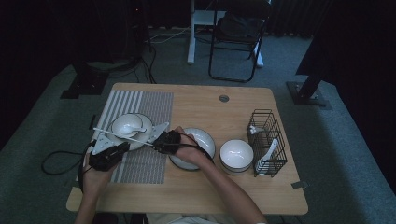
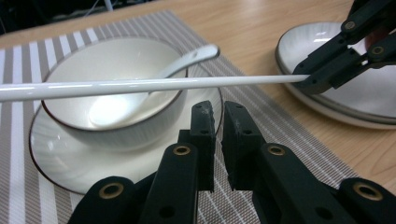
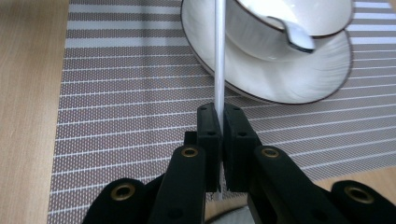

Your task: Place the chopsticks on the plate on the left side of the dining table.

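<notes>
While right hand-held gripper clenches chopstick — far end cropped | left hand-held gripper closed, empty

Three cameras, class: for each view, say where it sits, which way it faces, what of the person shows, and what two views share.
High view: above the person's side, facing forward and down on the table; both forearms and grippers enter from below.
Left gripper view: rides the left gripper, looking over its shut, empty jaws at the bowl.
Right gripper view: rides the right gripper, shut on the white chopstick.
Shared: the chopstick, bowl and striped placemat.

White chopstick, level above bowl
</notes>
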### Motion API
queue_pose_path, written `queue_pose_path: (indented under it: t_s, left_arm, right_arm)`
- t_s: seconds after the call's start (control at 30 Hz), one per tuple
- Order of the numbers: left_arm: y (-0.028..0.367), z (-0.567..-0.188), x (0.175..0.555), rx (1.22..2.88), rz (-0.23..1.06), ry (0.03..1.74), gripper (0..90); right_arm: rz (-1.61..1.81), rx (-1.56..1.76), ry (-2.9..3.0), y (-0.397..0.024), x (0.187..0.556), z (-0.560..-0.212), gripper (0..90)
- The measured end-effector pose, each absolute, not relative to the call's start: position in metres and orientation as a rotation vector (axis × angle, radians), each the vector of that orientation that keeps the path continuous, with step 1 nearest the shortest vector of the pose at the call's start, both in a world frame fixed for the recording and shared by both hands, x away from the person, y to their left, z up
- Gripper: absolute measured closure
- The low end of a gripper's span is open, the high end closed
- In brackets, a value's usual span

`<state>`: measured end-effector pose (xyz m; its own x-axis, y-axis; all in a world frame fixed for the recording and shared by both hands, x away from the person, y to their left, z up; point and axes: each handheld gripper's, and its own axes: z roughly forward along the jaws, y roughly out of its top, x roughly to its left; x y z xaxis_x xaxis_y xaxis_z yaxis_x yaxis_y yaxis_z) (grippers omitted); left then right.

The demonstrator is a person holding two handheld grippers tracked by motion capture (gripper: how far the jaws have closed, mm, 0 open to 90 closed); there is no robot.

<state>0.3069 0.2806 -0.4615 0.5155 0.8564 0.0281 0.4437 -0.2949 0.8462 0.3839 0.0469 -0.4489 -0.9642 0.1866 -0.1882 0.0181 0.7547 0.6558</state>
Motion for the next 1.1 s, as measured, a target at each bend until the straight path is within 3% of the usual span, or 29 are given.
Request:
queue_pose_path:
  t_s: [1.1]
  left_arm:
    - [0.281, -0.490, 0.322, 1.938, 0.664, 1.134, 84.8]
  right_arm:
    - [0.914, 0.142, 2.762, 0.071, 0.397, -0.471, 86.8]
